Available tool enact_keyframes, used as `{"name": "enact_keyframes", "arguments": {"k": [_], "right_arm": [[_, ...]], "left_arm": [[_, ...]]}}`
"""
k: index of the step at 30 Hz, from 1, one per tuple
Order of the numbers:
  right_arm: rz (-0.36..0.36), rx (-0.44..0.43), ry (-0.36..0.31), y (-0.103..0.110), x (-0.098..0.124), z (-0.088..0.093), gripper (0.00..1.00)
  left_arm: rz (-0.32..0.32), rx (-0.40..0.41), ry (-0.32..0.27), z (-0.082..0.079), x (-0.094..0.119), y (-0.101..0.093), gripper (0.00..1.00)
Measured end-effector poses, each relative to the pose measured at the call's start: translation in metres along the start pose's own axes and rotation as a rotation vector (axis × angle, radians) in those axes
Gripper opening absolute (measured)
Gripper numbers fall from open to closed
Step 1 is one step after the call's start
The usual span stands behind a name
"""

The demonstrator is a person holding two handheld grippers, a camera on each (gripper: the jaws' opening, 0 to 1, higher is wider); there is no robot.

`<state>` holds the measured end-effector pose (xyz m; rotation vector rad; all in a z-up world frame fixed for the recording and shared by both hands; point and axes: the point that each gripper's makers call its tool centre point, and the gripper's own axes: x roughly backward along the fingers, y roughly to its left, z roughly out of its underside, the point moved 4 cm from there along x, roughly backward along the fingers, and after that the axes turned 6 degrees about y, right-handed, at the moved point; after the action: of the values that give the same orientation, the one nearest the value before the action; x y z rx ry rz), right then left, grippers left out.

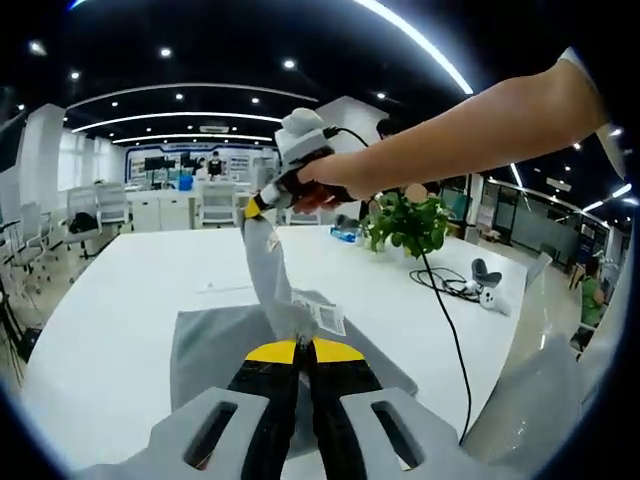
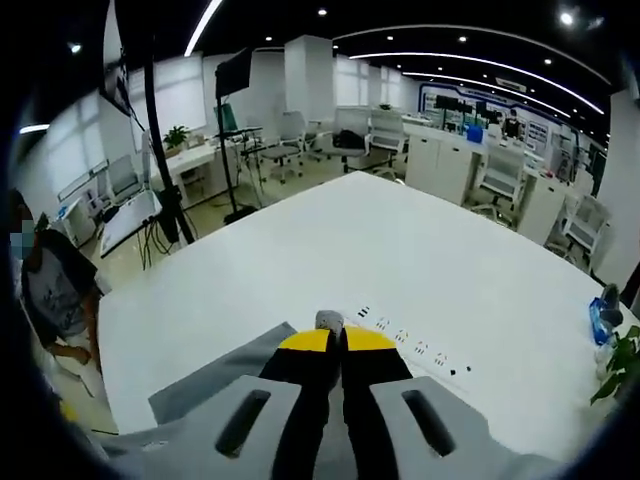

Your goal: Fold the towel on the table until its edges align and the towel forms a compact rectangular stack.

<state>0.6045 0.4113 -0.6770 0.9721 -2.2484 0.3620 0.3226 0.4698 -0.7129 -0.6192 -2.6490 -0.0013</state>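
White office table (image 1: 120, 290) is bearing the grey towel (image 1: 215, 350), both grippers, left gripper (image 1: 297, 351) and right gripper (image 1: 262, 203), pinching cloth, the right apparently lifting a corner, folding barely beginning.

No text, brand, number or sign can be read in either view. In the left gripper view, a white tag (image 1: 322, 314) sewn to the grey towel (image 1: 215, 350) carries dark printed lines, too small and blurred to make out. In the right gripper view, a row of small dark marks (image 2: 415, 349) lies on the white counter (image 2: 420, 260) just beyond the gripper tips; their shapes cannot be resolved into characters. Distant screens (image 1: 160, 162) at the back of the room show no legible content.
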Motion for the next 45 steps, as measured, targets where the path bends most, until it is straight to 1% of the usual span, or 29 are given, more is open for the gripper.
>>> {"name": "enact_keyframes", "arguments": {"k": [7,13,14,16,20,22,28,30,36,39,43,45], "right_arm": [[-0.011,0.025,0.015,0.014,-0.014,-0.001,0.0],[-0.016,0.036,0.025,0.022,-0.023,0.001,0.0],[-0.017,0.037,0.027,0.023,-0.026,0.001,0.0],[-0.015,0.043,0.033,0.025,-0.029,0.002,0.0],[-0.011,0.053,0.044,0.029,-0.037,0.003,0.0],[-0.012,0.056,0.048,0.031,-0.041,0.004,0.0],[-0.012,0.06,0.062,0.035,-0.053,0.007,0.0],[-0.012,0.061,0.066,0.038,-0.058,0.008,0.0],[-0.014,0.079,0.082,0.047,-0.073,0.014,0.0],[-0.011,0.094,0.092,0.05,-0.08,0.016,0.0],[-0.009,0.087,0.094,0.051,-0.087,0.017,0.0],[-0.008,0.09,0.097,0.053,-0.091,0.018,0.0]], "left_arm": [[-0.019,0.02,0.017,0.011,0.004,0.011,0.03],[-0.028,0.042,0.027,0.022,0.005,0.017,0.03],[-0.031,0.04,0.032,0.027,0.003,0.022,0.03],[-0.031,0.037,0.04,0.029,0.003,0.022,0.03],[-0.035,0.033,0.053,0.039,0.001,0.031,0.03],[-0.032,0.05,0.062,0.045,0.0,0.036,0.03],[-0.033,0.049,0.072,0.052,-0.001,0.041,0.03],[-0.032,0.061,0.078,0.055,-0.001,0.043,0.03],[-0.034,0.078,0.097,0.07,-0.003,0.05,0.03],[-0.042,0.082,0.109,0.077,-0.004,0.057,0.03],[-0.048,0.092,0.114,0.08,-0.004,0.063,0.03],[-0.053,0.095,0.126,0.084,-0.005,0.065,0.04]]}}
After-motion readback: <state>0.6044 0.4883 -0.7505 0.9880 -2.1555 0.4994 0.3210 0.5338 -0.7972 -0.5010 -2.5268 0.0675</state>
